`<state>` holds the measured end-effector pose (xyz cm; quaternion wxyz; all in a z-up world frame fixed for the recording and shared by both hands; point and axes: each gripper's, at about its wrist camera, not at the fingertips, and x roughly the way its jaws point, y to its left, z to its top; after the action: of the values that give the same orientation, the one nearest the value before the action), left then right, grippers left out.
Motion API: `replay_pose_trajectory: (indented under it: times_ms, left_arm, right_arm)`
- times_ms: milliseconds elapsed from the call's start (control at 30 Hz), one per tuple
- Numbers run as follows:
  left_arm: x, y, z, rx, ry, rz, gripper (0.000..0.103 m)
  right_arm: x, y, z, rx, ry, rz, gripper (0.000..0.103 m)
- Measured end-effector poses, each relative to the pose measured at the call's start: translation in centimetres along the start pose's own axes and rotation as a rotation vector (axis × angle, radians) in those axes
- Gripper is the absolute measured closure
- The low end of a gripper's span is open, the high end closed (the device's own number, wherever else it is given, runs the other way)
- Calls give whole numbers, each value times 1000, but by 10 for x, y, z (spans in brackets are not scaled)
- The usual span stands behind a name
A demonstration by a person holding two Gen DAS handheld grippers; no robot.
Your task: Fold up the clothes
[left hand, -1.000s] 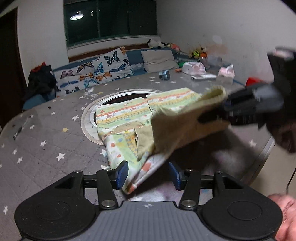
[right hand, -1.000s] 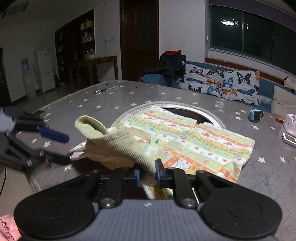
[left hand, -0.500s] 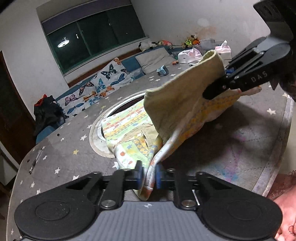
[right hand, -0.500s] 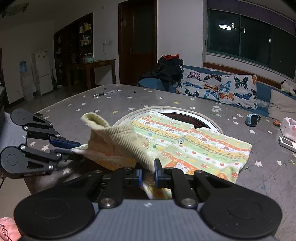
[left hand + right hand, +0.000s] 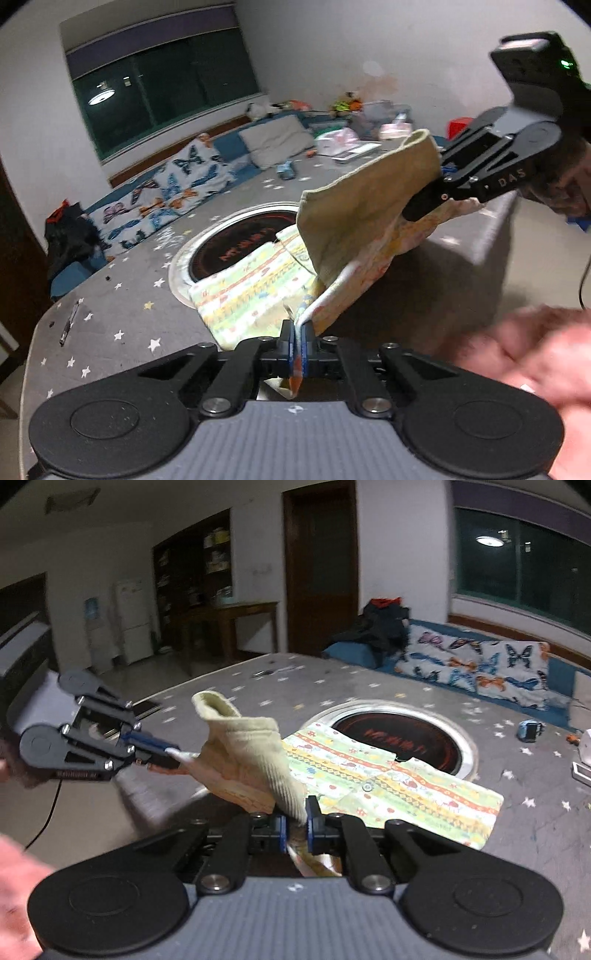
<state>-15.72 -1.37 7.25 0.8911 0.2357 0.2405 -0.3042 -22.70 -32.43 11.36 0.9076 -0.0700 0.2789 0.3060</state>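
Note:
A small patterned child's garment point(image 5: 255, 288) with a pale yellow ribbed cuff point(image 5: 365, 195) lies partly on the grey star-print table point(image 5: 122, 295). Its near end is lifted off the table. My left gripper point(image 5: 298, 345) is shut on the garment's white-edged hem. My right gripper point(image 5: 294, 825) is shut on the ribbed yellow part point(image 5: 255, 749). In the left wrist view the right gripper point(image 5: 424, 206) holds the cloth high at the right. In the right wrist view the left gripper point(image 5: 162, 755) holds it at the left. The rest of the garment point(image 5: 391, 782) lies flat.
A round inset burner point(image 5: 402, 738) sits in the table's middle, partly under the garment. A pen point(image 5: 70, 321) lies at the table's left edge. A small blue object point(image 5: 530, 731) and white boxes lie at the far side. Butterfly cushions point(image 5: 476, 664) line the bench behind.
My left gripper went from open to shut on the garment's hem. Both grippers have raised the near end of the garment off the table, and the burner is more uncovered.

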Motion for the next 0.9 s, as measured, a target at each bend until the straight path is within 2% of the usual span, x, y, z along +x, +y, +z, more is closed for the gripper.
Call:
replay_pose_trajectory:
  times_ms: [233,267,433,533,700,800,900]
  left_arm:
    - [-35,-4,2,16,-2,-58,99]
    - [-30,3,7,2,-11,-57,99]
    - [12,45,39,-86,-42,-53,99]
    - [45,63,55,-108,-30,-40,99]
    - [112,87,67,-175,55,-31,99]
    - [146,98,63,-235,115,-16,99]
    - [165,105,53,-278,154,25,99]
  right_arm:
    - [-1,-2,11,-12,56,18,94]
    - [1,-5,15,-12,58,14,94]
    - [24,-44,46,-20,46,-25,94]
    - [48,-68,63,-14,59,-51,94]
    - [104,-104,69,25,112,-91,94]
    - [137,-121,64,63,140,-111,94]
    - [163,-130,51,109,161,-151,87]
